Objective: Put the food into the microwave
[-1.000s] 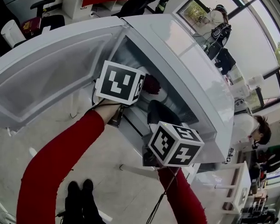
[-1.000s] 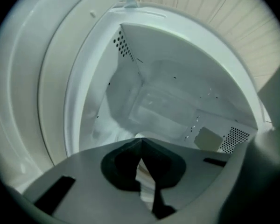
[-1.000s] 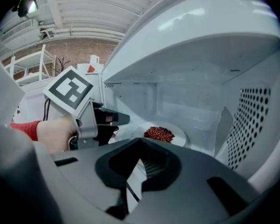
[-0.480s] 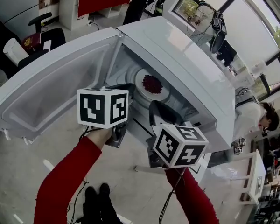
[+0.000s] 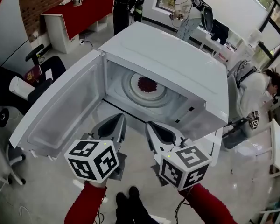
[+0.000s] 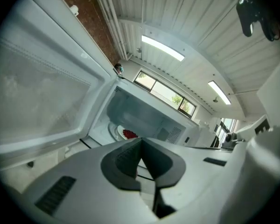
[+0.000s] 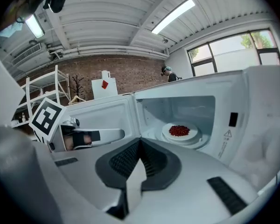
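Brick-walled office with tall windows: a white microwave stands open just ahead of both grippers, its door hanging wide beside the left hand-held gripper. Red food sits on a plate inside, beyond the jaw tips. The left hand-held gripper and the right hand-held gripper are each clenched on nothing.

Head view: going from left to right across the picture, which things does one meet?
Open microwave door → left hand-held gripper → right hand-held gripper → person in a white top.
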Demonstrator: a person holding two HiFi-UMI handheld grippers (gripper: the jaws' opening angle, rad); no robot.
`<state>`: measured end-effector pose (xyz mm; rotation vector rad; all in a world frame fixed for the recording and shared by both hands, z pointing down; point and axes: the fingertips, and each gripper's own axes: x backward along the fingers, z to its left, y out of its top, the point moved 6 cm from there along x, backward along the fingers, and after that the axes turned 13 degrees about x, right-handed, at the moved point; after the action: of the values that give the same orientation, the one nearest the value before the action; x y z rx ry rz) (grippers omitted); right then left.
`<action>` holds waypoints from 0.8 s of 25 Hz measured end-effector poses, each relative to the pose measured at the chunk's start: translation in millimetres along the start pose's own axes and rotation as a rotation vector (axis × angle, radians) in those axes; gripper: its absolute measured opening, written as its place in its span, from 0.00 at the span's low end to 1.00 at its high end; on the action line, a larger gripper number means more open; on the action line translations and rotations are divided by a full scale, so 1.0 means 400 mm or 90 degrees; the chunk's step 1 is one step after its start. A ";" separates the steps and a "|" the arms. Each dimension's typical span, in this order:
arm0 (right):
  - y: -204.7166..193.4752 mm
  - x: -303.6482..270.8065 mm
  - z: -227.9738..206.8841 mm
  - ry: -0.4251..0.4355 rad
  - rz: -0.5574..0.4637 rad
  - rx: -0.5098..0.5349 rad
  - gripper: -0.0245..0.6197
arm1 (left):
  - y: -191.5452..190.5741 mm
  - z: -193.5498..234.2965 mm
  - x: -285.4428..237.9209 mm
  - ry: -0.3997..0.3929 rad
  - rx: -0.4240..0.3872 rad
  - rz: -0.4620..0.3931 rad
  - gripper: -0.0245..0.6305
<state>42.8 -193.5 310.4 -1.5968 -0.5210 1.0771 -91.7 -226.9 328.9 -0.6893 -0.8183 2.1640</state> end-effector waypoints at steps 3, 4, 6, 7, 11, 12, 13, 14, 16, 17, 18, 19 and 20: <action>-0.012 0.064 0.020 0.014 0.002 -0.014 0.06 | -0.024 -0.020 0.068 0.004 0.056 -0.016 0.05; -0.018 0.084 0.026 0.017 0.001 -0.024 0.06 | -0.029 -0.025 0.088 0.003 0.070 -0.019 0.05; -0.028 0.117 0.036 0.020 -0.001 -0.044 0.06 | -0.034 -0.039 0.120 -0.004 0.083 -0.021 0.05; -0.032 0.133 0.040 0.020 -0.002 -0.052 0.06 | -0.036 -0.049 0.133 -0.008 0.081 -0.021 0.05; -0.052 0.203 0.065 0.015 0.001 -0.073 0.06 | -0.056 -0.109 0.187 -0.014 0.043 -0.017 0.05; -0.057 0.219 0.072 0.014 0.004 -0.072 0.06 | -0.062 -0.127 0.200 -0.016 0.032 -0.016 0.05; -0.059 0.233 0.078 0.014 0.006 -0.069 0.06 | -0.067 -0.145 0.211 -0.019 0.019 -0.015 0.05; -0.060 0.245 0.083 0.014 0.006 -0.067 0.06 | -0.071 -0.162 0.221 -0.023 0.003 -0.014 0.05; -0.058 0.267 0.088 0.014 0.002 -0.065 0.06 | -0.077 -0.191 0.237 -0.027 -0.030 -0.013 0.05; -0.056 0.278 0.089 0.015 -0.002 -0.064 0.06 | -0.080 -0.204 0.246 -0.026 -0.045 -0.014 0.05; -0.055 0.290 0.090 0.014 -0.006 -0.063 0.06 | -0.082 -0.214 0.256 -0.025 -0.059 -0.015 0.05; -0.055 0.300 0.090 0.013 -0.010 -0.062 0.06 | -0.084 -0.223 0.265 -0.024 -0.072 -0.016 0.05; -0.056 0.310 0.090 0.012 -0.013 -0.060 0.06 | -0.088 -0.230 0.273 -0.022 -0.083 -0.017 0.05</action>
<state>77.8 -70.0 284.9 -1.6788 -0.5821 1.0349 -80.9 -92.8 269.6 -0.7034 -0.9885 2.1185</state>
